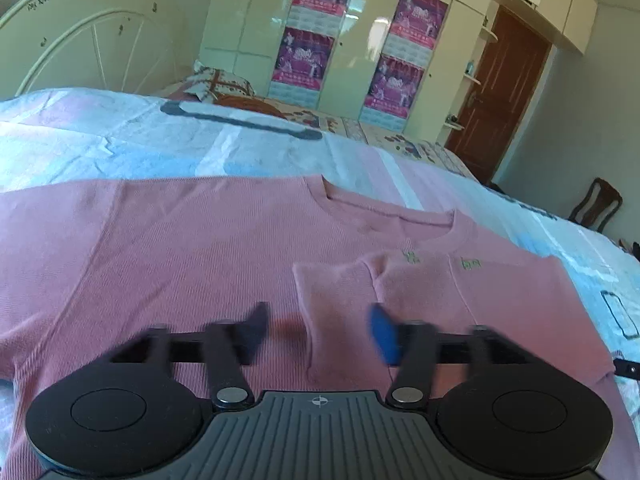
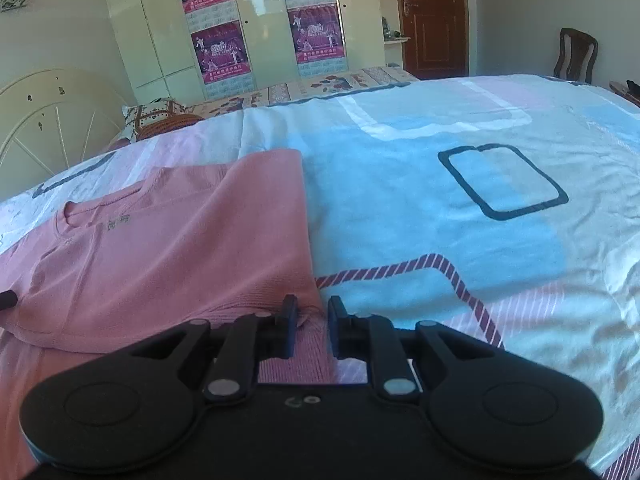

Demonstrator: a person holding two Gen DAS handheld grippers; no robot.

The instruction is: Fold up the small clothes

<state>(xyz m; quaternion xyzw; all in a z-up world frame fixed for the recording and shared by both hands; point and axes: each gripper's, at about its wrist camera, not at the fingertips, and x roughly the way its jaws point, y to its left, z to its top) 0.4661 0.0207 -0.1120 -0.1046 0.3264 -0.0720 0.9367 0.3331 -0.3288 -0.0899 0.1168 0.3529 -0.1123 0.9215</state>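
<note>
A pink knit top (image 1: 180, 248) lies flat on the bed, its neckline (image 1: 384, 216) toward the far side. One side is folded inward, with a sleeve (image 1: 332, 304) lying over the chest. My left gripper (image 1: 316, 330) is open just above the top, its fingers either side of the folded sleeve's edge. In the right wrist view the top (image 2: 168, 256) lies at the left with a straight folded edge. My right gripper (image 2: 312, 320) is open a little, its fingers over the top's near right corner, not closed on the cloth.
The bedspread (image 2: 440, 220) has pale blue, pink and white patches. A cream headboard (image 1: 92, 36) and a patterned pillow (image 1: 216, 84) are at the far left. Wardrobes with posters (image 2: 260, 20), a brown door (image 2: 434, 16) and a wooden chair (image 2: 576, 56) stand beyond the bed.
</note>
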